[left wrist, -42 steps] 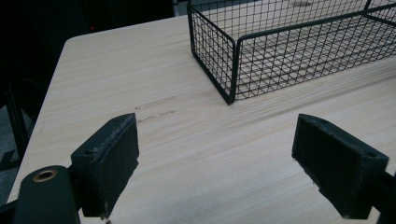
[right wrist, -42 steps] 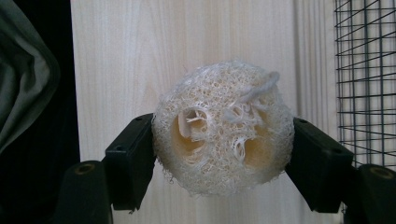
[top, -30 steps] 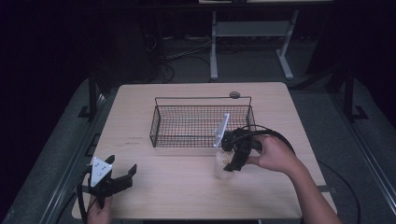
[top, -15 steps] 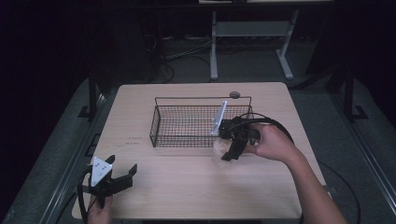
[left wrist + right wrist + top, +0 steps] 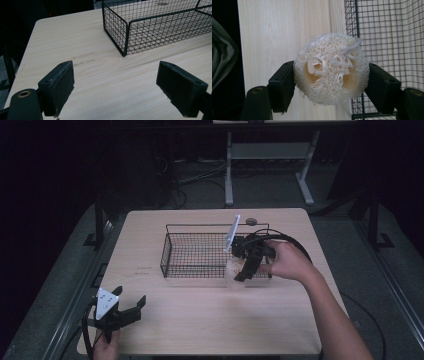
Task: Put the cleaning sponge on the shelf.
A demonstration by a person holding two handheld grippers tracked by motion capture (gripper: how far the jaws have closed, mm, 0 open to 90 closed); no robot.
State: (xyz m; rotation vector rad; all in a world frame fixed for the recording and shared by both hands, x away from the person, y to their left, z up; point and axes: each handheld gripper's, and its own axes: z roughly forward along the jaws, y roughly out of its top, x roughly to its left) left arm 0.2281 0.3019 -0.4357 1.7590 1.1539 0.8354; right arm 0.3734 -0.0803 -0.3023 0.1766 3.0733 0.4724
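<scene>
Two black fingers (image 5: pixel 282 87) of the right gripper (image 5: pixel 239 267) squeeze a round loofah sponge (image 5: pixel 331 68), held in the middle of the high view at the near right edge of the wire basket (image 5: pixel 200 251). At the lower left, the left gripper (image 5: pixel 120 312) sits low over the bench (image 5: pixel 210 320) with its fingers wide apart and nothing between them.

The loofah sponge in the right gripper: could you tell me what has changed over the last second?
The right gripper, shut on the loofah sponge, has lifted it off the table and carried it toward the near right rim of the wire basket. Its grip did not change. The left gripper stayed open at the near left corner, and the basket did not move.
</scene>
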